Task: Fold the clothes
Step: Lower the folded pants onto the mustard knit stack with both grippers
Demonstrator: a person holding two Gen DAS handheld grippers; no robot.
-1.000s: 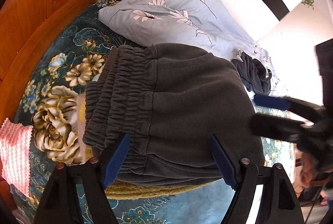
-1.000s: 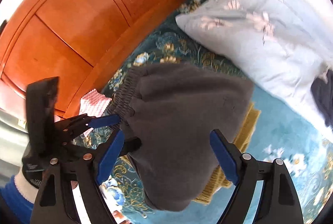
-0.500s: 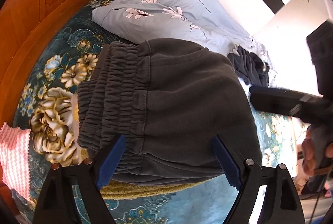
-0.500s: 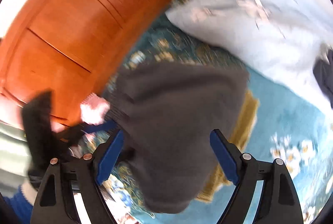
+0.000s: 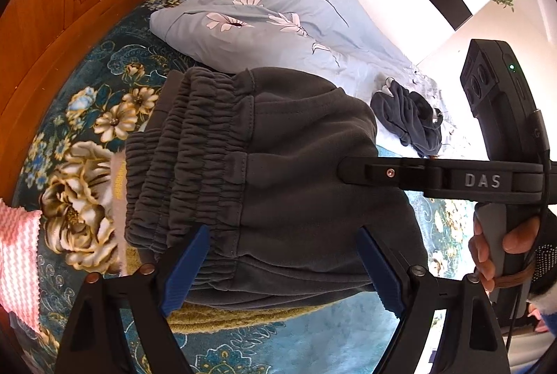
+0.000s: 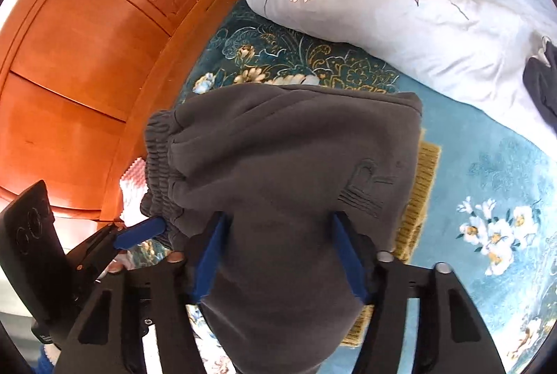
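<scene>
Folded dark grey sweatpants [image 5: 296, 165] with a gathered waistband lie on a mustard knit garment [image 5: 222, 318] on the teal flowered bedspread [image 5: 87, 137]. My left gripper [image 5: 283, 269] stands open at the near edge of the pants, one pad by the waistband and nothing pinched. One of its blue fingers [image 6: 139, 231] shows at the lower left of the right wrist view. My right gripper [image 6: 280, 252] points down onto the pants [image 6: 285, 158]. Its jaws are closing with a bulge of grey cloth between the blue pads. Its black finger [image 5: 365, 172] reaches over the pants from the right.
A pale blue flowered duvet [image 5: 278, 8] lies beyond the pants, with a dark crumpled garment [image 5: 407, 120] on it. A pink and white cloth [image 5: 17, 262] sits at the left. The orange wooden headboard [image 6: 87, 61] runs along the left. A hand [image 5: 487, 252] holds the right gripper's handle.
The right gripper has come down onto the pants and its jaws have narrowed around the cloth. In the left wrist view it has slid in from the right. The left gripper has stayed put.
</scene>
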